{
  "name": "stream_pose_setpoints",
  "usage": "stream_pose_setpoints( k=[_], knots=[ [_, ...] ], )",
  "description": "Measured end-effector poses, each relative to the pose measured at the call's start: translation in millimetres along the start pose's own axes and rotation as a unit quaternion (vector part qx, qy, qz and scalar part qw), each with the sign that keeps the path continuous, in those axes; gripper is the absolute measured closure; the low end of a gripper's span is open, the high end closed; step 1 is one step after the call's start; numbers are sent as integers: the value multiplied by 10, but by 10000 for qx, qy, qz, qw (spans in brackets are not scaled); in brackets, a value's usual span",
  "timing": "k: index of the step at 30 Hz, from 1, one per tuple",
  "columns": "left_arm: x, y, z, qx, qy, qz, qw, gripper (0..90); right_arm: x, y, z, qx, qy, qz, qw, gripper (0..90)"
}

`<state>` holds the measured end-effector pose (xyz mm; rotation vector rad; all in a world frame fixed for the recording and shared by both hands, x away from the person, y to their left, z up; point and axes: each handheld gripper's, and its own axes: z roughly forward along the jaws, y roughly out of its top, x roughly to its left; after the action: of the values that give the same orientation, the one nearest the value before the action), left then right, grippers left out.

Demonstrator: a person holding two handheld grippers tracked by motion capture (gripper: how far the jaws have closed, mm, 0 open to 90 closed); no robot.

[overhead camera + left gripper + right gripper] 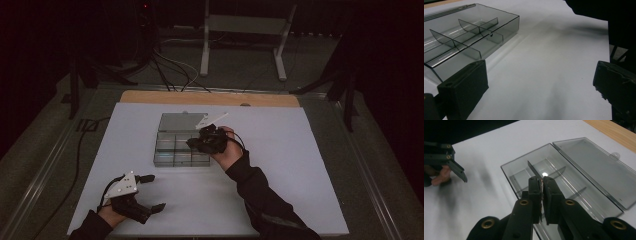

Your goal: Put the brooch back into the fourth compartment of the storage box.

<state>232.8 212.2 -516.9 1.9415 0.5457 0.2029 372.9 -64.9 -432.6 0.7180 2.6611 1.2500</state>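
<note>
A smoky clear compartment box (165, 159) lies open mid-table, its lid (177, 121) flat on the far side. My right gripper (192, 143) hovers over the box's right half. In the right gripper view its jaws (542, 181) are pressed together on the top edge of a thin divider (533, 169) standing in the box (509, 178). My left gripper (153, 192) rests open on the white sheet near the front left corner, apart from the box. The left gripper view has its pads (464, 82) wide apart, nothing between them, and the box (509, 25) ahead to the left.
The white sheet (280, 165) covers the table, with a wooden strip (210, 97) along the far edge. Behind the table are a metal stand (245, 25) and floor cables (170, 67). One left gripper finger (456, 168) and a hand show beyond the box.
</note>
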Motion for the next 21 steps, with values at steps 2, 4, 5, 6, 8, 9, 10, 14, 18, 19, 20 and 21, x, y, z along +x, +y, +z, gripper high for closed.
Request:
stream_pose_setpoints(
  k=[2, 4, 5, 6, 8, 9, 10, 14, 18, 19, 20, 21],
  knots=[
    [-1, 1, 1, -2, -7, 5, 10000, 13, 21, 29, 36, 11, 21, -24, 10000, 852],
    [-2, 2, -2, -8, -4, 5, 10000, 13, 34, 52, 73, 22, 52, -40, 10000, 851],
    [-2, 2, -2, -7, -1, 18, 10000, 13, 42, 66, 96, 23, 60, -42, 10000, 851],
    [-2, 2, -1, -6, -13, 8, 10000, 13, 46, 74, 110, 22, 79, -39, 10000, 852],
    [2, 1, 1, -4, -5, 4, 10000, 13, 57, 98, 144, 25, 99, -53, 9999, 851],
    [2, 1, -1, -8, -9, -4, 10000, 13, 62, 109, 162, 20, 117, -35, 9999, 851],
    [-1, 2, -3, -10, -6, 6, 10000, 13, 69, 118, 179, 25, 130, -32, 9999, 851],
    [0, 4, -4, -18, -16, 4, 10000, 13, 95, 156, 242, 21, 176, -49, 9998, 851],
    [-7, 5, -2, -19, -21, 27, 10000, 13, 115, 195, 308, 28, 209, -57, 9998, 851],
    [-4, 5, -2, -23, -19, 16, 10000, 13, 123, 206, 326, 41, 215, -62, 9997, 851],
    [-3, 5, -2, -18, -10, 21, 10000, 13, 127, 215, 344, 48, 217, -82, 9997, 851],
    [-4, 4, -4, -17, -8, 21, 10000, 13, 132, 223, 362, 61, 229, -80, 9997, 851]
  ],
)
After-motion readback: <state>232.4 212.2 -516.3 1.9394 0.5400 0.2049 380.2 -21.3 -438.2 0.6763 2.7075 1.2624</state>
